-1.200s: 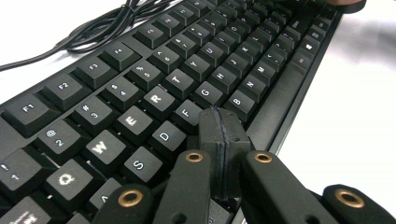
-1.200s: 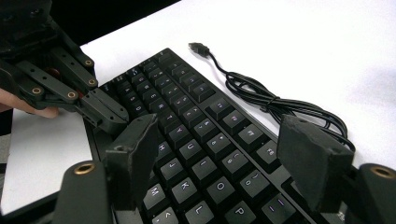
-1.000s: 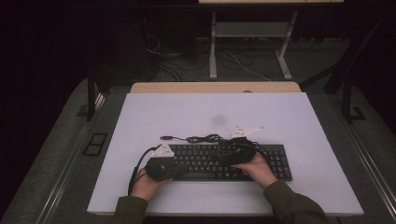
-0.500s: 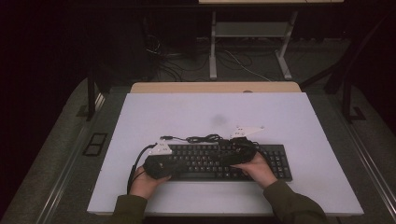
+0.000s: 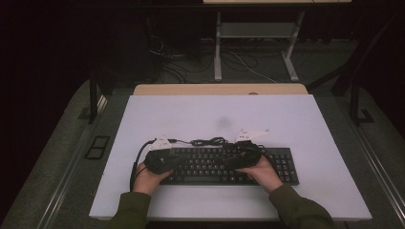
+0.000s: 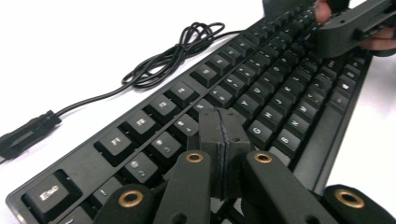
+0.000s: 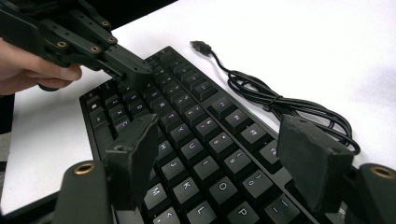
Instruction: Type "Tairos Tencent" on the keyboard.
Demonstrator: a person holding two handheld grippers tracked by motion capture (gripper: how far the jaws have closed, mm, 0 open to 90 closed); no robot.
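Note:
A black keyboard (image 5: 217,167) lies along the near part of the white table (image 5: 215,112), and its keys (image 6: 261,79) face up. Its black cable (image 5: 209,141) is coiled just behind it and ends in a USB plug (image 7: 200,45). My left gripper (image 6: 223,126) is shut with nothing between its pads, its tip low over the left-hand letter keys; it is also seen as the left gripper (image 7: 133,70). My right gripper (image 7: 219,135) stands wide open over the right-hand letter keys (image 7: 205,140). In the high view the left gripper (image 5: 160,160) and right gripper (image 5: 248,155) sit over the keyboard's two ends.
A wooden tabletop edge (image 5: 219,89) adjoins the white table's far side. Beyond it are a metal desk frame (image 5: 255,31) and loose cables on the dark floor (image 5: 248,62). Bare white surface lies behind and right of the keyboard.

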